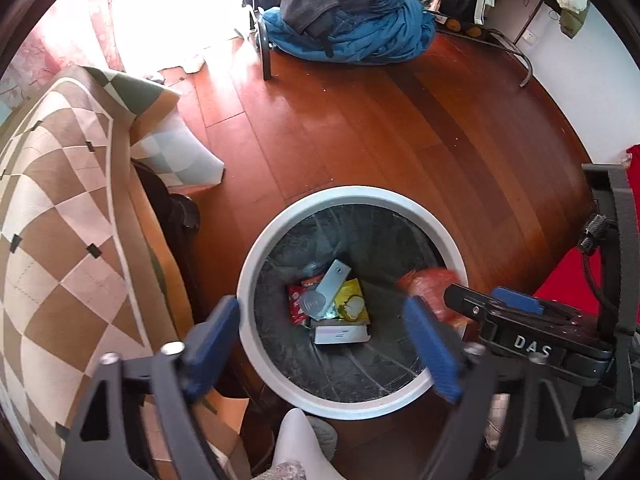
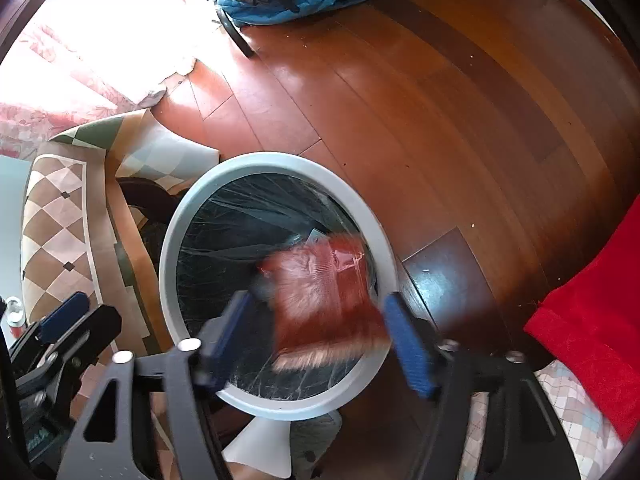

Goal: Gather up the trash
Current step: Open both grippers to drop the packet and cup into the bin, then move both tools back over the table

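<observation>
1. A red wrapper [image 2: 324,300], crinkled and smeared by motion blur, sits in the air over the mouth of the trash bin [image 2: 352,196], between the blue pads of the right tongs [image 2: 320,344] but free of both.
2. In the left wrist view the same red wrapper [image 1: 430,286] shows as a blur at the bin's right inner edge, just ahead of the right tongs' black tip.
3. The right tongs stand wide apart and grip nothing; they point steeply down into the bin.
4. The left tongs [image 1: 324,344] are also spread wide and empty, straddling the near rim of the trash bin [image 1: 360,196].
5. The bin is round with a pale grey rim and a dark plastic liner.
6. At its bottom lie earlier scraps: a yellow packet [image 1: 352,300], a red-and-white wrapper [image 1: 297,304], a pale flat strip with a grey round cap [image 1: 326,290], and a white box [image 1: 340,334].
7. The bin stands on a reddish wooden floor [image 1: 380,120].
8. To its left hangs a chequered brown-and-cream cloth [image 1: 60,200].
9. Farther off, a heap of blue and dark clothing [image 1: 348,20] rests on a metal-legged frame.
10. A red fabric [image 2: 592,320] lies at the right edge of the right wrist view.
</observation>
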Available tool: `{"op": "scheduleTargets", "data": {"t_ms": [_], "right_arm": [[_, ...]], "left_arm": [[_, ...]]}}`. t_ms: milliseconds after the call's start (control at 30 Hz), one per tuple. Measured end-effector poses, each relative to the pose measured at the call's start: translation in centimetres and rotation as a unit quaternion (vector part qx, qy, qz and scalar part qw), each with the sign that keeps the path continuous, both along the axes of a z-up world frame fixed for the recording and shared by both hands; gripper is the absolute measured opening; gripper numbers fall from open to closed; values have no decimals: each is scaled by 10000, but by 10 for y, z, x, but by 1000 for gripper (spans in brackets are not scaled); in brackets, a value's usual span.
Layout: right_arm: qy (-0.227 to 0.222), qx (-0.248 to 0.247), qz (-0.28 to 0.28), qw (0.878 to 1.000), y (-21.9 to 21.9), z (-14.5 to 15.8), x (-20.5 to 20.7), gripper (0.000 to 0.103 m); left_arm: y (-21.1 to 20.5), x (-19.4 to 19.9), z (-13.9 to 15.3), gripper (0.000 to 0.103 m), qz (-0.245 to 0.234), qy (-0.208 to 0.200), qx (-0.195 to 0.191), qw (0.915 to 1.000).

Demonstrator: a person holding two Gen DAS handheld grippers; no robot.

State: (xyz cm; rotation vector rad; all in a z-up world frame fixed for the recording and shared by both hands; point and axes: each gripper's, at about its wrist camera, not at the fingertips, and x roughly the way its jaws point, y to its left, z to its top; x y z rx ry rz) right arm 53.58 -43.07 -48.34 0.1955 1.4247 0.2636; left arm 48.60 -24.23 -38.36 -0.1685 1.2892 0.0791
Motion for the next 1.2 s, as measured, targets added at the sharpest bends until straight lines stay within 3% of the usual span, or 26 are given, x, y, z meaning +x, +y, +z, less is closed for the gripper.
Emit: {"op": "scheduleTargets", "data": {"t_ms": [133, 200, 400, 833, 1000, 1200], "right_arm": [[-79, -254, 41, 9996, -1, 16, -7, 91], [-118, -309, 61, 9994, -1, 24, -11, 103], [-421, -704, 116, 9966, -4, 65, -31, 103], [-1290, -729, 111, 9889, 11, 194, -100, 103], [-1530, -452, -19, 9872, 14, 241, -129, 103], [-2069, -52, 192, 9782, 51, 310, -165, 103]], "left_arm": [[3, -3, 9, 95, 36, -37, 147, 9999], [6, -7, 16, 95, 74, -79, 176, 9998], [22, -23, 46, 99, 260, -242, 289, 9990], [40, -85, 143, 99, 332, -852, 486, 9946], [51, -114, 181, 99, 396, -1086, 546, 9918], [84, -150, 233, 99, 656, -1524, 630, 9841]]}}
